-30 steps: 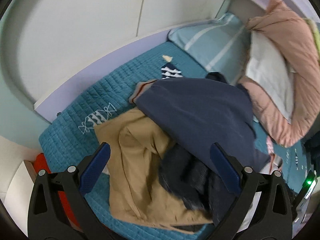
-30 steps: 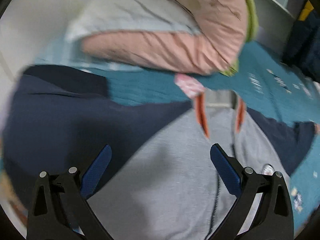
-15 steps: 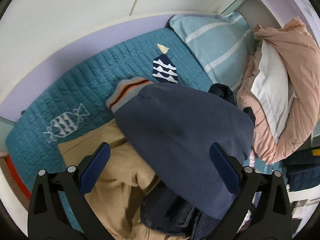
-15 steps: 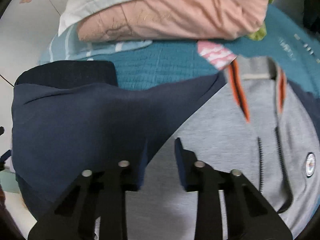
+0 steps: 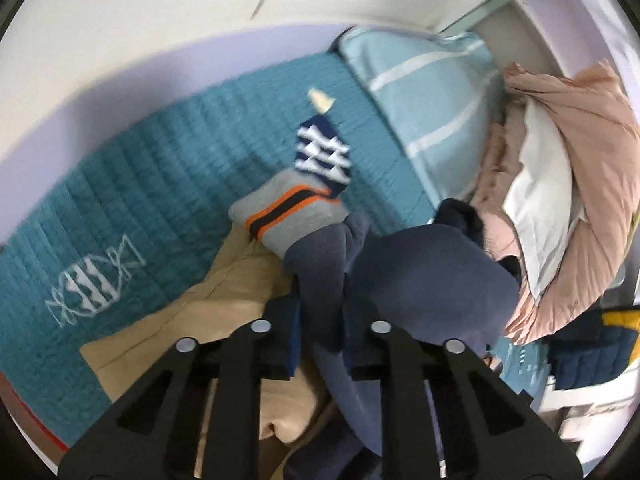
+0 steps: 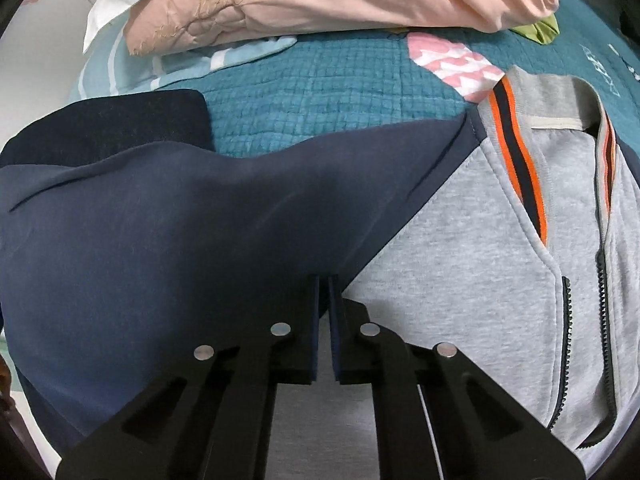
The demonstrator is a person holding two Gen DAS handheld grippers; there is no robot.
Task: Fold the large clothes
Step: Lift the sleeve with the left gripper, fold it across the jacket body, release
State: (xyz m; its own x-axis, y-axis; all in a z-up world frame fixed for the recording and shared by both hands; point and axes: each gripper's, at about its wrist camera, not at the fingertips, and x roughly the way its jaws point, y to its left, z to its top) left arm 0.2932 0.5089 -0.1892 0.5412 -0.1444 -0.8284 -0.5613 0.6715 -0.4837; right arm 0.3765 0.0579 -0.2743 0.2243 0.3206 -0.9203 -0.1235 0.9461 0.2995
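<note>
The left gripper (image 5: 322, 320) is closing its jaws on a bunched fold of the jacket's navy sleeve (image 5: 328, 276); the fabric is sitting between the two pads and is rising in a ridge just ahead of them. The jaws are standing only a narrow gap apart, filled by that fold. Ahead of the left jaws, the sleeve's grey cuff (image 5: 288, 216) with orange and dark stripes is lying on the teal quilted bedspread (image 5: 168, 168). To the left of and below these jaws, a tan garment (image 5: 224, 300) is lying partly under the sleeve. Further ahead and to the right, a light blue striped pillow (image 5: 432, 92) and a pink duvet (image 5: 584, 152) are resting at the far end of the bed. The right gripper (image 6: 324, 292) is holding its jaws almost fully together, with only a thin slit showing between the pads; the tips are pressing at the seam where the navy sleeve panel (image 6: 180, 216) is meeting the grey front of the jacket (image 6: 472, 232). Whether a pinch of fabric is caught in the slit cannot be told. The jacket is lying spread on the bedspread, its zipper (image 6: 600, 264) and orange-striped collar (image 6: 516, 136) to the right of and ahead of the right jaws.
</note>
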